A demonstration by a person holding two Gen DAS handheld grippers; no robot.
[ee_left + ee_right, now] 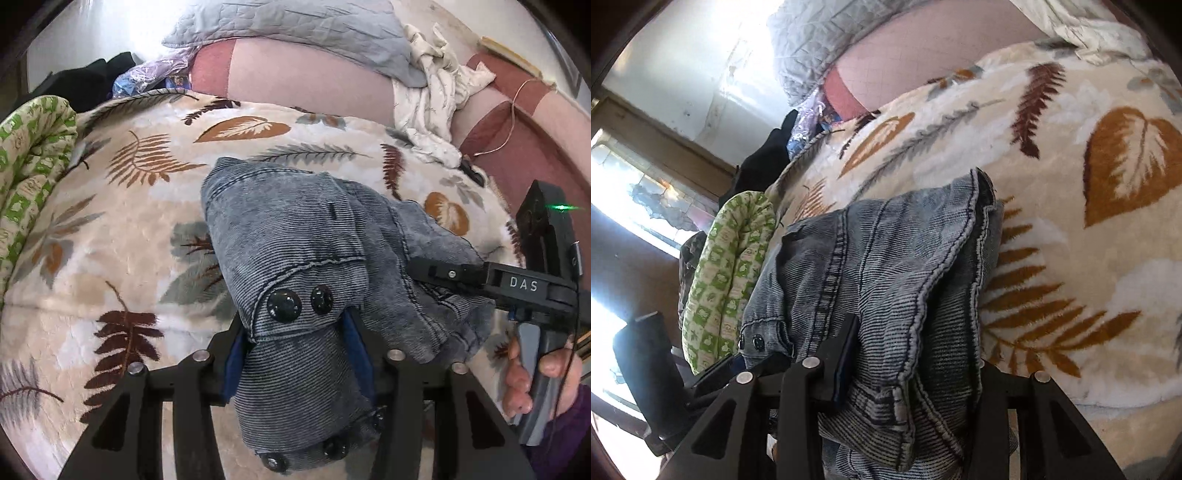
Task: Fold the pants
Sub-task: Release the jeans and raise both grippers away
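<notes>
Grey-blue denim pants [280, 229] lie bunched in a thick folded stack on a cream blanket with leaf prints [129, 229]. My left gripper [295, 332] is shut on the waistband end, where two black buttons [295, 301] show between its blue pads. From the right, my right gripper [436, 273] reaches into the same bundle, with a hand [524, 373] on its handle. In the right wrist view the pants [886, 240] fill my right gripper [912, 332]. One of its fingers [846, 343] presses the cloth and the other is hidden under denim.
A rolled green-patterned quilt [29, 155] lies along the blanket's left edge. Behind are a grey quilted pillow [295, 26], a crumpled white cloth [432, 92], a pink sheet [295, 81] with a thin cable [513, 110], and dark clothes [85, 81].
</notes>
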